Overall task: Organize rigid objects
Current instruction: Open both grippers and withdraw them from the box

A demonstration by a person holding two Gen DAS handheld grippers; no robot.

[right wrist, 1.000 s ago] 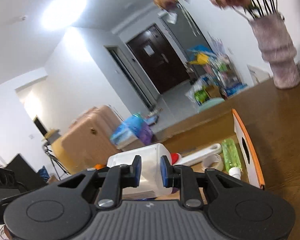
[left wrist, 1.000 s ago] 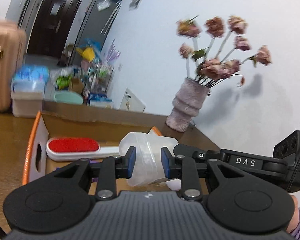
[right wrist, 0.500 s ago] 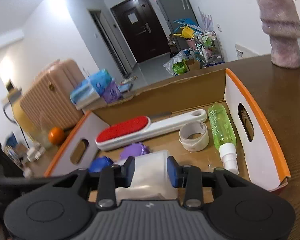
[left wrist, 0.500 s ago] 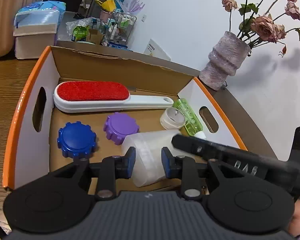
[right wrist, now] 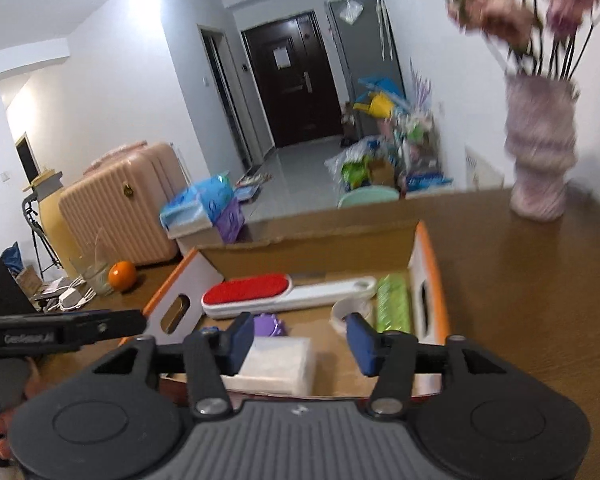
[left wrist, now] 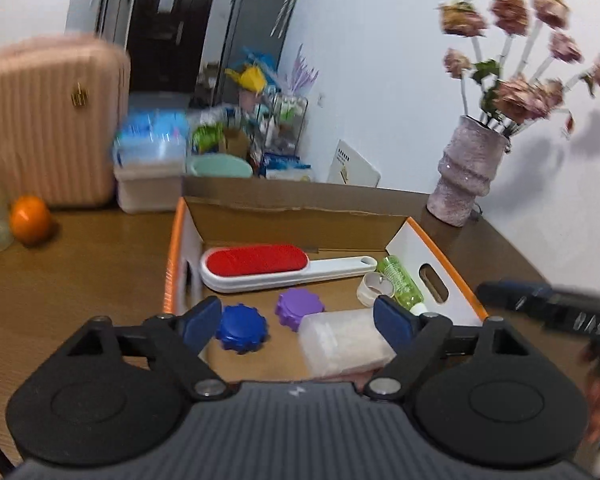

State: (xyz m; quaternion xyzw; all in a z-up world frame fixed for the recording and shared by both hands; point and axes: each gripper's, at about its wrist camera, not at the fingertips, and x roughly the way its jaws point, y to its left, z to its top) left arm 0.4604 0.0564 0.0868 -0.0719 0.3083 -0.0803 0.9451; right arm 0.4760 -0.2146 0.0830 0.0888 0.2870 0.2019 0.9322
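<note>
both tongs are opening and nothing is pressed by their pads: the left gripper (left wrist: 298, 318) is spread wide, the right gripper (right wrist: 298, 338) about half. the tub (left wrist: 346, 340) is seen lying free on its side in the near end of the box (left wrist: 172, 276), just ahead of and below both, its long axis across the box. neither hand is judged clearly nearer; the tub looks placed, so withdrawal is expected.

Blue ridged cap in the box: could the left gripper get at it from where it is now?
Probably yes. The blue cap lies uncovered on the box floor, just ahead of the opening left gripper, apart from the purple cap.
</note>
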